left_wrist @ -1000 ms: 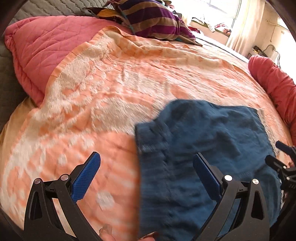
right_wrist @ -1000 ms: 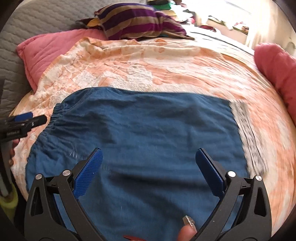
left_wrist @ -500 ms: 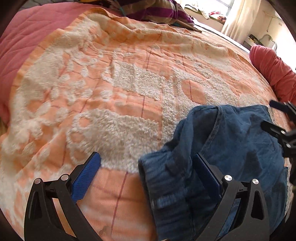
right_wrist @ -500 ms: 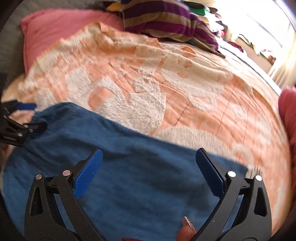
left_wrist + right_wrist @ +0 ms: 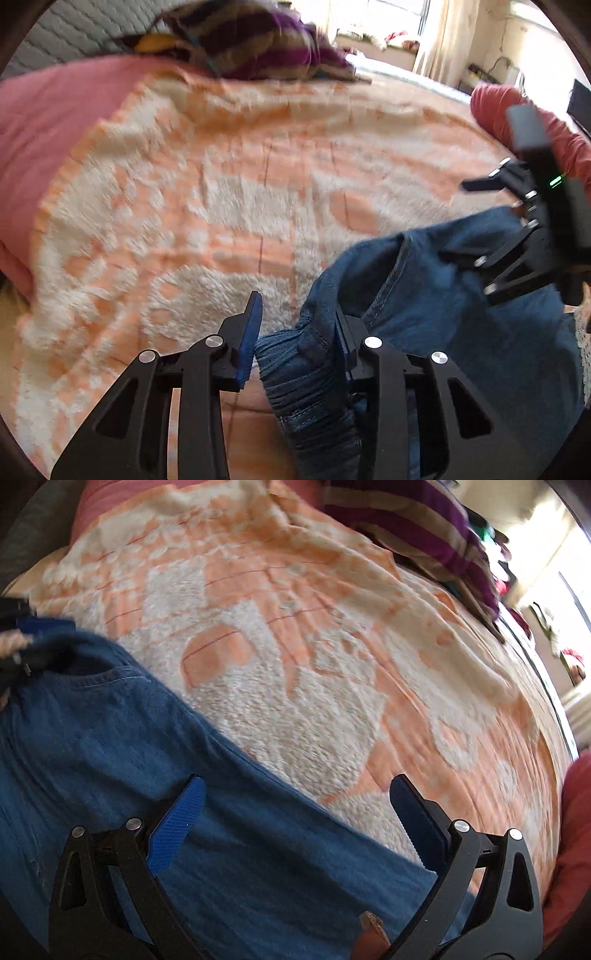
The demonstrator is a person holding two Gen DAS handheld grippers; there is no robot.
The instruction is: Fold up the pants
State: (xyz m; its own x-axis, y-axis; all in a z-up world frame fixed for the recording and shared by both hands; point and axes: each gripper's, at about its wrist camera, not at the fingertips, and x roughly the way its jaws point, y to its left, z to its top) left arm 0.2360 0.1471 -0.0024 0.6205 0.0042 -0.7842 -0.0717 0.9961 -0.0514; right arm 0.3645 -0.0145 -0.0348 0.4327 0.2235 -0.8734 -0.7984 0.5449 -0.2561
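Note:
Blue denim pants (image 5: 461, 325) lie on an orange and white blanket (image 5: 221, 206) on a bed. My left gripper (image 5: 295, 332) is shut on the gathered waistband, which bunches between its blue pads. My right gripper (image 5: 295, 805) is open, its fingers spread over the far edge of the pants (image 5: 110, 760), with cloth beneath and between them. The right gripper also shows at the right of the left wrist view (image 5: 524, 229). The left gripper shows at the left edge of the right wrist view (image 5: 22, 635), on the waistband corner.
A pink quilted pillow (image 5: 48, 122) lies at the left. A purple striped cloth (image 5: 251, 40) lies at the bed's head. A red bolster (image 5: 517, 114) lies at the right side. A window and curtain (image 5: 436, 33) are beyond the bed.
My left gripper has closed on the pants' waistband, which was only beside its open fingers before. My right gripper has moved lower toward the pants' far edge and stays open.

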